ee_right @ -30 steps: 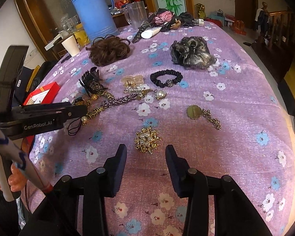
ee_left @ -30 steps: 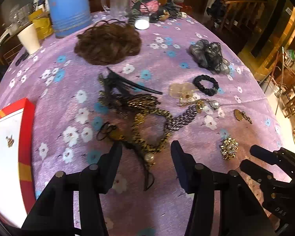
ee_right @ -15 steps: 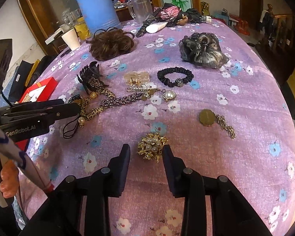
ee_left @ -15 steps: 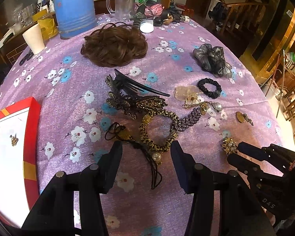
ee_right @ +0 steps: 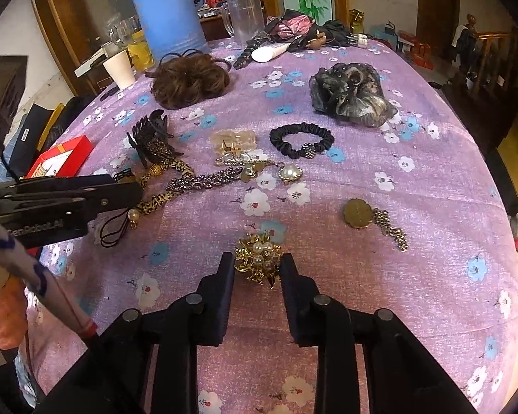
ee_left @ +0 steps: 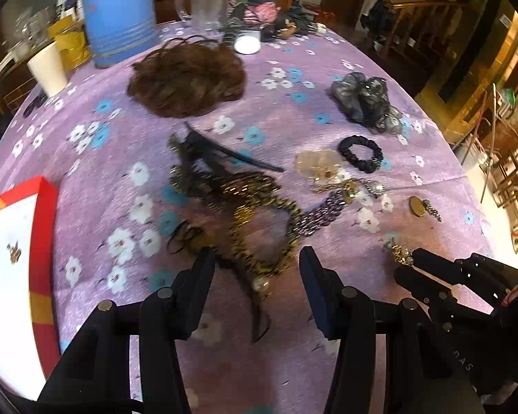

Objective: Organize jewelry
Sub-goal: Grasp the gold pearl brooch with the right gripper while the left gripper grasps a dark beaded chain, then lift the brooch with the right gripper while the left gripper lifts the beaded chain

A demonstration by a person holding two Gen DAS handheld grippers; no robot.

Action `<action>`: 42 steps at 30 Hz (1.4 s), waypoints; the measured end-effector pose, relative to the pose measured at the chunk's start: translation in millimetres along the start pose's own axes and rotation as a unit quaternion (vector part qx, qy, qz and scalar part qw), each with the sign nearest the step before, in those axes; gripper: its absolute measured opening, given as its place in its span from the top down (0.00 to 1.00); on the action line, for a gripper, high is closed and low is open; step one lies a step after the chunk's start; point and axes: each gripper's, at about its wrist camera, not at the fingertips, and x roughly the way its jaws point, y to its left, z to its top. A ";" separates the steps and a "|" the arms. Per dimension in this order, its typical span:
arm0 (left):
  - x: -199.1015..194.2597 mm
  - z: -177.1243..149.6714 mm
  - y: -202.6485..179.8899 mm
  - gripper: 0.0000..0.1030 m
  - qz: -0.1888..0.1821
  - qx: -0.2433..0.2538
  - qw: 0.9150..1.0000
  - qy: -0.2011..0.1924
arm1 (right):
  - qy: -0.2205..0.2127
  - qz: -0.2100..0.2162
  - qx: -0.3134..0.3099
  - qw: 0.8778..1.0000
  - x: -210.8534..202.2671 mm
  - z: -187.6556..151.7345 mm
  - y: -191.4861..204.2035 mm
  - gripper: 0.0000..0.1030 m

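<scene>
A gold brooch with pearls lies on the purple flowered cloth between the fingers of my right gripper, which is open around it, the jaws close on both sides. The brooch also shows at the right gripper's tips in the left wrist view. My left gripper is open and empty over a leopard-print band with a pearl end. A red box with a white inside lies at the left and holds a small gold piece.
Spread over the cloth are a black hair claw, a beaded chain, a pearl pendant, a black scrunchie, a gold coin pendant with chain, a brown hairpiece and a grey scrunchie. A blue thermos, glass jug and paper cup stand at the back.
My right gripper has moved forward and down so its fingers now flank the brooch, and the gap has narrowed. My left gripper has shifted slightly over the leopard band, still open.
</scene>
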 end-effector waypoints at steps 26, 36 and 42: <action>48.1 24.8 -76.7 0.67 0.015 0.185 0.982 0.023 | 0.000 0.014 0.015 1.000 -7.5 -5.5 -17.0 0.76; 51.8 29.2 -83.0 0.79 0.018 0.195 0.980 0.033 | 0.004 0.019 0.021 1.000 -6.7 -5.7 -20.6 0.73; 46.9 23.5 -77.8 0.89 0.009 0.193 0.980 0.035 | 0.003 0.022 0.021 1.000 -7.9 -6.2 -21.1 0.72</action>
